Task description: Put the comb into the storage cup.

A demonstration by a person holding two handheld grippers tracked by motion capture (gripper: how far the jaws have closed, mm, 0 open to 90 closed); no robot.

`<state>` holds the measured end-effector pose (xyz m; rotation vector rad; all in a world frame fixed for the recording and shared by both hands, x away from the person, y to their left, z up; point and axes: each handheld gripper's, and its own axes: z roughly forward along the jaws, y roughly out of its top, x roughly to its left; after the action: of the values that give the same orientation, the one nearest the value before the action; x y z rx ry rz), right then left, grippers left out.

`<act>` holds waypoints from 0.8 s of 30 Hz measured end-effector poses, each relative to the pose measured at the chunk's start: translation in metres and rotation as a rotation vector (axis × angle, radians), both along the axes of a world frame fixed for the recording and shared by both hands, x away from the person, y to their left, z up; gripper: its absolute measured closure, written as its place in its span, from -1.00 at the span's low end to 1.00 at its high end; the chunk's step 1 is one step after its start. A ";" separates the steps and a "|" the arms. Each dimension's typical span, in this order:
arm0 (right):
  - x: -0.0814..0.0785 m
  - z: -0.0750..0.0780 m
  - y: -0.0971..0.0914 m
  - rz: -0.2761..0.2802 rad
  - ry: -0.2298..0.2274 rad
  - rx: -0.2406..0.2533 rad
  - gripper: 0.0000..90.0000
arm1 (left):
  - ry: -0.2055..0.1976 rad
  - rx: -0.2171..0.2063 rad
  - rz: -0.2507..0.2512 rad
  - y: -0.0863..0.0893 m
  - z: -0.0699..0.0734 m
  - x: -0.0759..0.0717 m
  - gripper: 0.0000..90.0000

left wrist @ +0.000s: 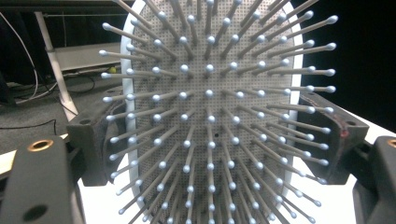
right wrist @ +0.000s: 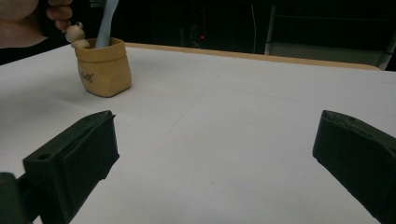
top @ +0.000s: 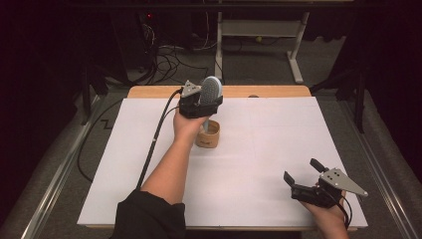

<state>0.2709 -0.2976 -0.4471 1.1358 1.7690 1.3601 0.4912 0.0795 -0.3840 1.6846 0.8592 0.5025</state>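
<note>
Two jaws of the left gripper [top: 206,102] clamp the head of a brush [top: 211,90], one on each edge of the oval pad, with the bristles [left wrist: 210,121] facing straight back at that gripper's camera. The brush stands nearly upright: its long axis runs from the head, up between the jaws, down through the handle [right wrist: 105,23] into the cup [top: 209,134] directly below the gripper. The head points up and slightly away from the person; the handle end is inside the cup, though how deep it sits I cannot tell.

The main risk, as I judge it, is the cup. It looks soft and light, and any sideways pull on the brush while the handle is inside could lever it over or drag it across the table [top: 259,149]. The grip is also on the curved rim of the head, so the brush could pivot between the pads if the handle catches the cup wall.

The right gripper [top: 303,177] rests well off to the side, jaws wide apart, nothing between them.
</note>
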 end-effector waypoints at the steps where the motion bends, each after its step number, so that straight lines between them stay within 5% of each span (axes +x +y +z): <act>1: 0.000 0.000 0.000 0.000 0.001 0.000 -0.99 | -0.002 0.001 -0.002 0.000 0.000 0.000 -0.55; 4: 0.000 0.000 0.000 0.000 0.002 -0.001 -0.99 | -0.007 0.003 -0.040 -0.001 -0.001 0.000 -0.55; 24: 0.000 -0.001 0.000 0.002 0.003 -0.002 -0.98 | 0.010 0.022 -0.020 -0.006 0.001 0.003 -0.56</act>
<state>0.2714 -0.2979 -0.4478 1.1367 1.7735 1.3583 0.4942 0.0735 -0.3832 1.7153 0.8463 0.4914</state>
